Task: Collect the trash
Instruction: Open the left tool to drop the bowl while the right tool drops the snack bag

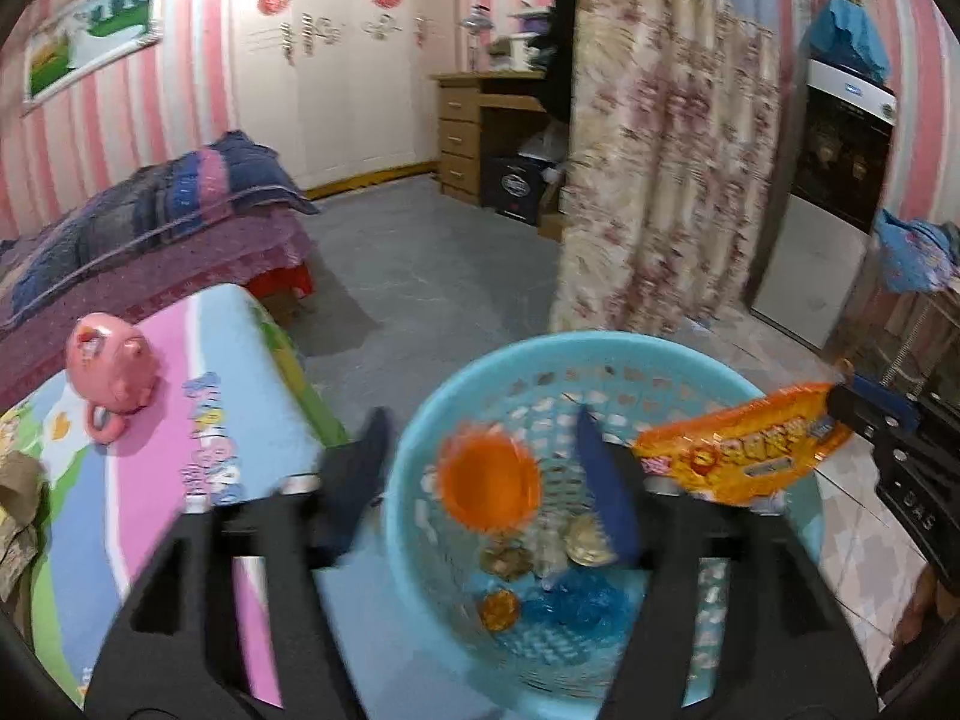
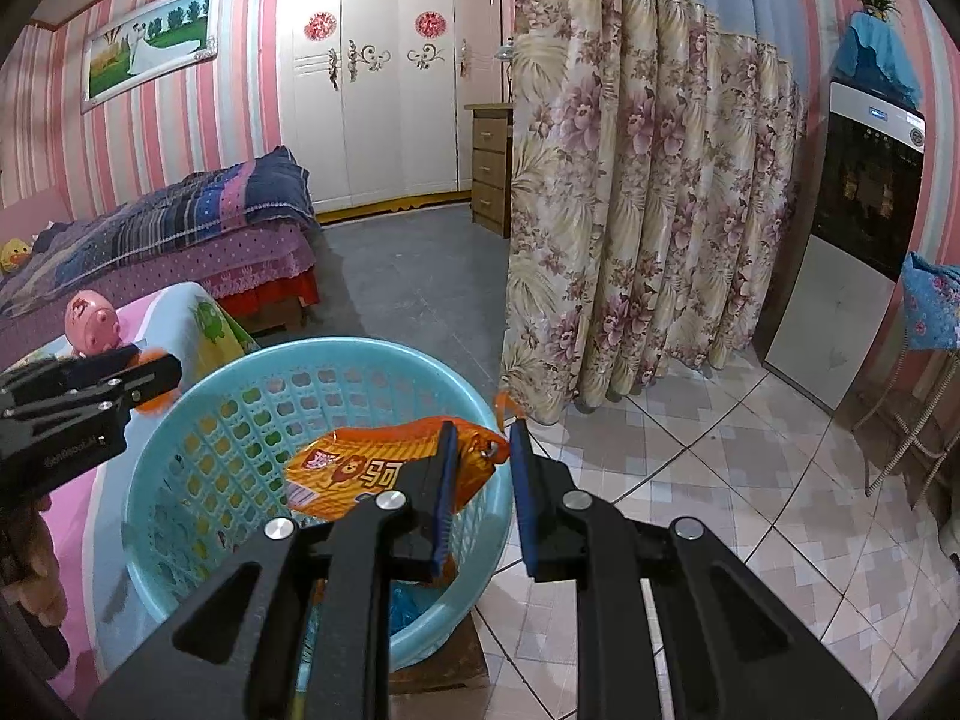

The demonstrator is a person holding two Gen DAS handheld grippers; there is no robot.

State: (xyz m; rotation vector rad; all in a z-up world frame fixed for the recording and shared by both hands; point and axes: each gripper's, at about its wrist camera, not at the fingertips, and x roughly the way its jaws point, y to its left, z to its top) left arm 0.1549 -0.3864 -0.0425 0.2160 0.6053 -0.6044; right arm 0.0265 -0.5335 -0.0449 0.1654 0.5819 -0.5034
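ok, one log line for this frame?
left gripper: open, orange cup dropping into basket | right gripper: shut on snack bag over basket | phase: binning

Blurred beyond telling: orange round thing [image 1: 489, 477] above the basket [image 1: 414, 414]. Hidden under the snack bag [image 2: 372, 471]: basket floor. Cut off at left: bed [image 1: 120, 240].

Chinese characters on orange snack wrapper [image 2: 384, 471], unreadable
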